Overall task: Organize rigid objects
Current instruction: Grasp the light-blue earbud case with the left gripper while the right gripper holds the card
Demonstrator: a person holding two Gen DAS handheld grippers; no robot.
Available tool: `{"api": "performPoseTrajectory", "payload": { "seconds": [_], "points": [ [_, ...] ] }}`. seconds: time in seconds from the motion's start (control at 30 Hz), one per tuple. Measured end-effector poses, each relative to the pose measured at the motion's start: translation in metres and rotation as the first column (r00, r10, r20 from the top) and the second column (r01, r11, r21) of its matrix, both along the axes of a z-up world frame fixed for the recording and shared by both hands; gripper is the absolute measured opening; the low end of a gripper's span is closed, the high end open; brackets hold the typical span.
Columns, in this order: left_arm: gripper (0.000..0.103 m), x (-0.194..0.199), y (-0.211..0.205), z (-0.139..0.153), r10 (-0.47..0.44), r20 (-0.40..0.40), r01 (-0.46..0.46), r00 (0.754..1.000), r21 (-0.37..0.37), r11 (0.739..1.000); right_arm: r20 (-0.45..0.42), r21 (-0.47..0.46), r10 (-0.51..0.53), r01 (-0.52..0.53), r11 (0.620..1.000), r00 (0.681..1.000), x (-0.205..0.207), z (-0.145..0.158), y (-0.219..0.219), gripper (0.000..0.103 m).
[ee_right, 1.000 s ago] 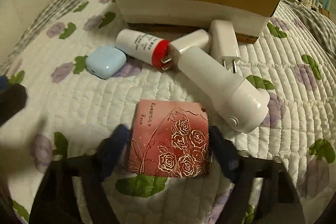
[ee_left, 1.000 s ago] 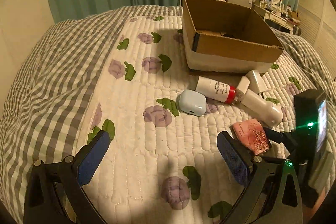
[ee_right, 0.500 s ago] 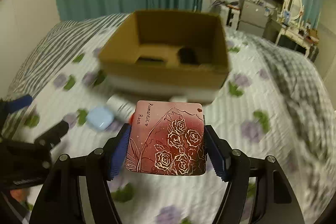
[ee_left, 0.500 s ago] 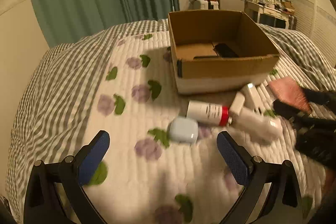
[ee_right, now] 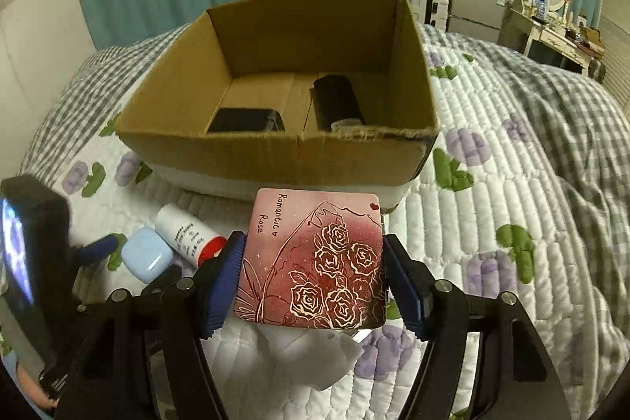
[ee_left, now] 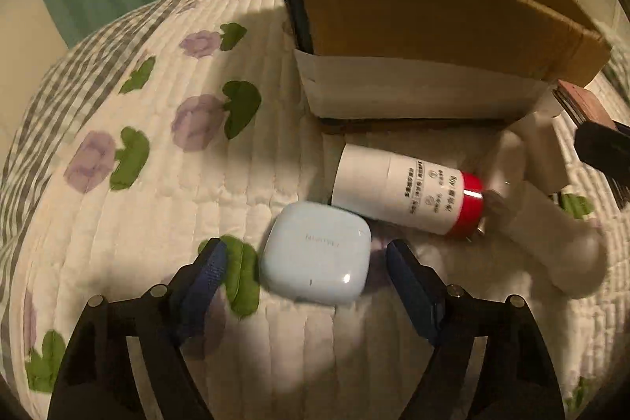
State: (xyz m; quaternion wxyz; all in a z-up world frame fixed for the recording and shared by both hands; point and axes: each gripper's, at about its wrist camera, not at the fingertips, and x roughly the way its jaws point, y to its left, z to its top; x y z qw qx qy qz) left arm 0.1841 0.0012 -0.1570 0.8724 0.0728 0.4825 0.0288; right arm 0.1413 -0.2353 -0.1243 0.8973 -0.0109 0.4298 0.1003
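Presently, 1 cardboard box (ee_right: 275,152) is recorded on the quilted bedspread (ee_right: 512,184) and is taken as landmark. Inside the box, 2 dark items (ee_right: 246,121) are seen lying on its floor. The pink rose-printed tin (ee_right: 313,258) is held clamped between the pads of the right gripper (ee_right: 313,272), raised in front of the box's near wall and below its rim; 1.0 s ago it was still lying on the quilt in front of the box, so 1 lift is counted as done and a drop into the box is judged the next step. The left gripper (ee_left: 305,272) is held wide and empty, and has been brought down from a high, distant position to straddle the pale blue earbud case (ee_left: 317,252), which lies in front of the box, untouched by either pad. Between case and box lies 1 white bottle with red cap (ee_left: 409,193); beside it, nearer the box's right corner, lie 1 white cylindrical device (ee_left: 551,235) and 1 white charger (ee_left: 545,152). These 4 items are judged still unsorted.
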Motion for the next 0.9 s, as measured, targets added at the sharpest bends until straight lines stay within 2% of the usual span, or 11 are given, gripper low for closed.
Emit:
{"api": "performPoseTrajectory", "payload": {
  "seconds": [0.1,0.13,0.17,0.23,0.27,0.47,0.6,0.67,0.8,0.9],
  "points": [
    [0.084,0.006,-0.003,-0.005,0.008,0.008,-0.008,1.000,0.023,1.000,-0.006,0.008,-0.001,0.001,1.000,1.000,-0.002,-0.007,-0.002,0.069],
    [0.081,0.007,-0.004,-0.006,0.009,0.010,-0.010,1.000,0.029,1.000,-0.007,0.005,-0.004,0.004,1.000,1.000,-0.003,-0.009,-0.003,0.069],
    [0.077,0.008,-0.006,-0.006,0.005,0.015,-0.005,1.000,0.036,0.999,-0.008,-0.001,-0.005,0.005,1.000,1.000,-0.003,-0.010,-0.004,0.069],
    [0.057,0.006,-0.011,-0.006,-0.024,0.028,0.023,0.999,0.046,0.999,-0.011,-0.005,-0.008,0.008,1.000,1.000,-0.004,-0.012,-0.004,0.069],
    [0.054,0.005,-0.014,-0.007,-0.029,0.033,0.027,0.999,0.059,0.998,-0.011,0.000,-0.006,0.006,1.000,1.000,-0.005,-0.012,-0.005,0.069],
    [0.054,-0.016,-0.020,0.004,-0.054,0.029,0.052,0.998,0.082,0.995,0.028,-0.039,-0.009,0.010,0.999,1.000,-0.018,-0.003,-0.005,0.069],
    [0.054,-0.039,-0.018,0.031,-0.064,0.056,0.064,0.996,0.004,0.998,0.046,-0.033,-0.018,0.020,0.999,0.999,-0.029,0.011,-0.011,0.069],
    [0.054,-0.046,-0.019,0.047,-0.072,0.078,0.073,0.994,-0.006,0.997,0.061,-0.032,-0.017,0.019,0.999,0.998,-0.035,0.025,-0.012,0.069],
    [0.053,-0.056,-0.020,0.096,-0.093,0.157,0.100,0.983,-0.035,0.994,0.115,-0.040,-0.006,0.010,0.999,0.993,-0.043,0.058,-0.013,0.069],
    [0.054,-0.050,-0.020,0.131,-0.113,0.210,0.126,0.971,-0.052,0.991,0.164,-0.039,-0.006,0.012,0.999,0.986,-0.044,0.088,-0.018,0.069]
  ]
}}
